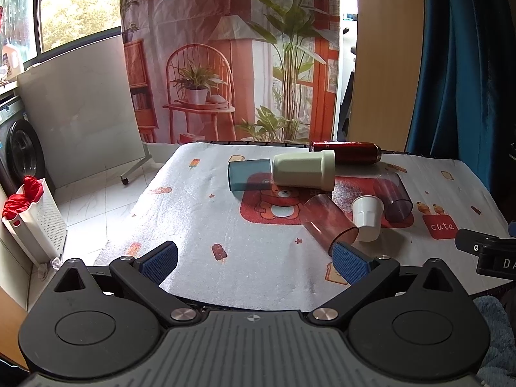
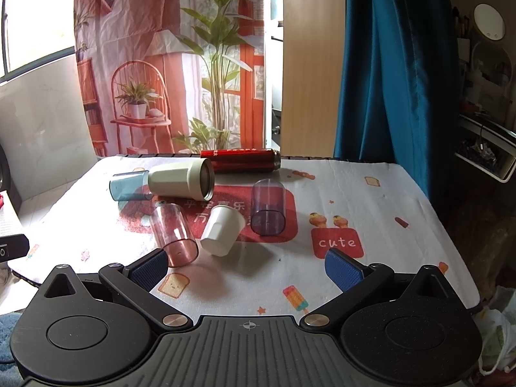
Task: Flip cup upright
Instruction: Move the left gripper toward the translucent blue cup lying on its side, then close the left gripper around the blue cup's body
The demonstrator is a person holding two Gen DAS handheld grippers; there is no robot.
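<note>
Both grippers, left (image 1: 254, 259) & right (image 2: 246, 266), jaws apart, empty, near front table (image 2: 387, 193) edge. Cups lie tipped mid-table; pink cup (image 2: 174, 235) touches white cup (image 2: 222, 230). Risk: nudging neighbours, round cups roll.

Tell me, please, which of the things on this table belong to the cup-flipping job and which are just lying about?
For the job:
cream cup
blue cup
pink cup
small white cup
purple cup
All lie on their sides.

Just lying about:
red flask
laundry basket
tablecloth
</note>
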